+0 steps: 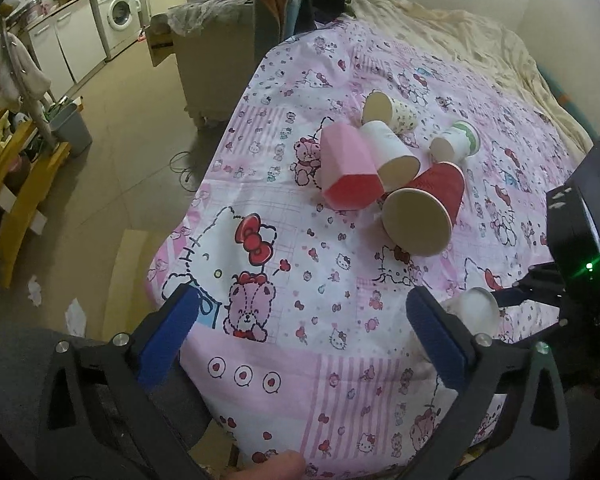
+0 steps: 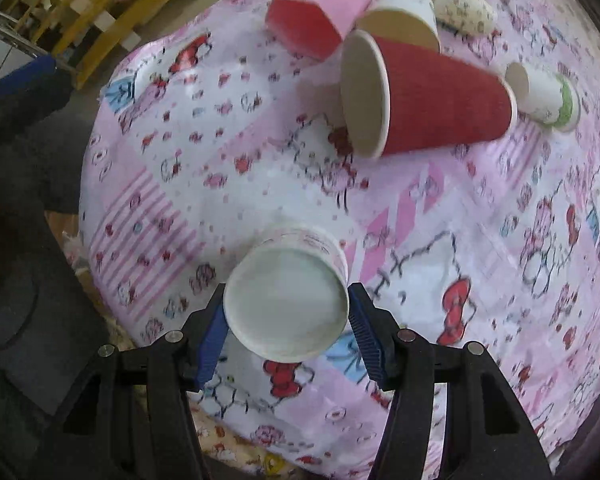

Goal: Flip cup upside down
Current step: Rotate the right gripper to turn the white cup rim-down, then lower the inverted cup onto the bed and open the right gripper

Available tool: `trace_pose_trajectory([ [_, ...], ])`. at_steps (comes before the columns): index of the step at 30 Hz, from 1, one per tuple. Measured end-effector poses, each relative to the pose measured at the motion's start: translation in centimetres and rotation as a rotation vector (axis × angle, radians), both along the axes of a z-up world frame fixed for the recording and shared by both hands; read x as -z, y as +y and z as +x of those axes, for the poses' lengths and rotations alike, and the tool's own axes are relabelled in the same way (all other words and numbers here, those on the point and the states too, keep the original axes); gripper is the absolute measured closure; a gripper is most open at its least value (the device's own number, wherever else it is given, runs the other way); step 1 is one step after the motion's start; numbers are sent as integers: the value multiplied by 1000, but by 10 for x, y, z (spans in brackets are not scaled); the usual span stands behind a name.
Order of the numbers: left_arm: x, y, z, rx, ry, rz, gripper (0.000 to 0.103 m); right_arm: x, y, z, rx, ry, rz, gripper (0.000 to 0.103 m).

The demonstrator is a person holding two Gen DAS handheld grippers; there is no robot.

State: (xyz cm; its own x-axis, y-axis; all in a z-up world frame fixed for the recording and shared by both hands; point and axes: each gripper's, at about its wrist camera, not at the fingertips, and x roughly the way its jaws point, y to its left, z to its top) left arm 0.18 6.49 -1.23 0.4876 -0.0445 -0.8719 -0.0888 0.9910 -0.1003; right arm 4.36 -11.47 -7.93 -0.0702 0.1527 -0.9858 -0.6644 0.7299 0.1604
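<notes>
at the bottom centre of the right wrist view, the right tool [image 2: 287, 320] grips a white paper cup [image 2: 286, 306] between its blue pads [image 2: 210, 342]. the cup's flat base faces the camera and its body points away toward the cartoon-print sheet [image 2: 180, 200] on the bed. in the left wrist view the same cup [image 1: 478, 312] shows at the lower right, held in the right tool [image 1: 512, 300].

the left tool [image 1: 300, 332] fills the bottom of its own view, spread wide and holding nothing, above the near edge of the sheet [image 1: 300, 280].

farther up, five cups lie on their sides in a loose cluster: a red ribbed cup [image 1: 424, 208], a pink faceted cup [image 1: 350, 168], a plain white cup [image 1: 392, 156], a green-banded cup [image 1: 456, 142] and a dotted cup [image 1: 392, 112].

in the upper left of the left wrist view, a washing machine [image 1: 118, 10] stands beside white cabinets [image 1: 64, 44].
</notes>
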Motion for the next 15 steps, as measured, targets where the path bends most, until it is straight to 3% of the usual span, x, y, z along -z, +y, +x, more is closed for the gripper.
trace_pose_trajectory([
  [13,1,-13,2,26,-3,18,1,-5,-13,0,41,-41,33,41],
  [15,1,-14,2,23,-6,16,1,-7,-14,-1,45,-49,32,33],
])
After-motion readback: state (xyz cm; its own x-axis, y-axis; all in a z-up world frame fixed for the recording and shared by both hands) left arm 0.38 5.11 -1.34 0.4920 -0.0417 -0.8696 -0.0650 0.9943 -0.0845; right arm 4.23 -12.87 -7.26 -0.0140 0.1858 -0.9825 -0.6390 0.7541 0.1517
